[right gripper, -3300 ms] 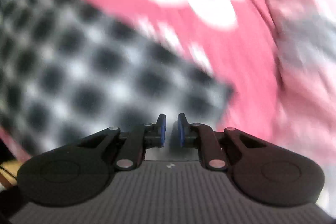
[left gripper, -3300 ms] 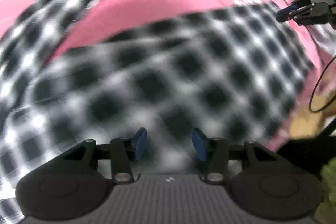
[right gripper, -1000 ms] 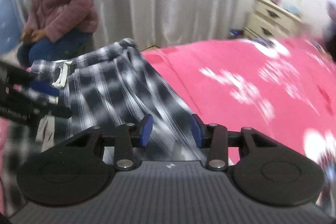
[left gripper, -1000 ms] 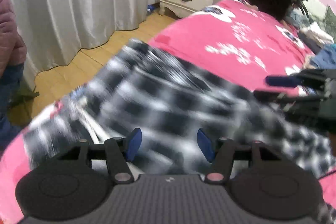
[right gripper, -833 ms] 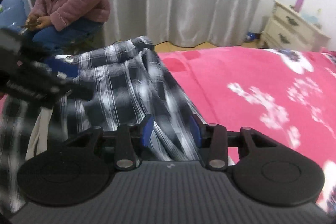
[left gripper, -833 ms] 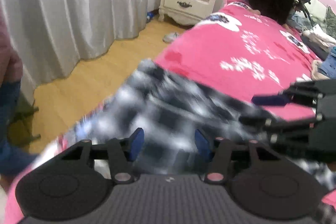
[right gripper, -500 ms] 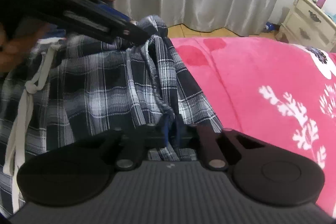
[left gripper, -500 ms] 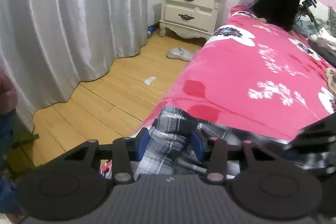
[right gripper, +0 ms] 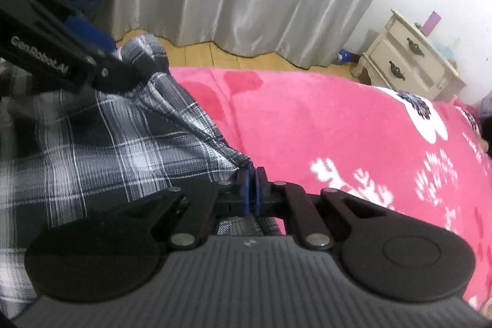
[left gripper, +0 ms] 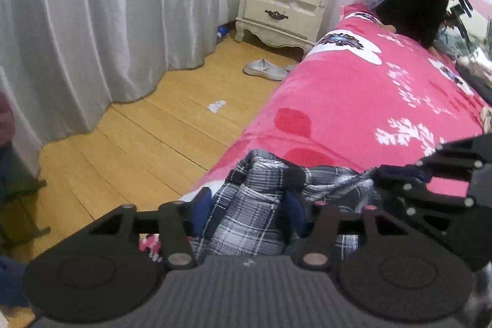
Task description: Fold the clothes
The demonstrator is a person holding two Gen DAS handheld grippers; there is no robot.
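Your checked garment (right gripper: 101,140) lies at the near edge of the pink bed cover (right gripper: 338,125), bunched up and partly hanging toward the wooden floor (left gripper: 147,143). Your right gripper (right gripper: 252,189) is squeezed tight on a thin edge of the cloth, with the two blue pads almost touching. Your left gripper (left gripper: 246,211) has its fingers apart, and a thick lump of the cloth sits between them. I cannot tell if they press on it or just sit around it. The cloth looks soft, light and floppy. It will sag and slide if you hold only one spot, so my guess is that hems and corners are the best places to hold, one in each gripper, well apart, so it hangs flat. Much is hard to see. The black gripper bodies cover the near part of the cloth in both views. The cloth is so crumpled that I cannot tell where its ends or corners are, or whether it is already folded at all. The left side of the right view is a bit blurry too.
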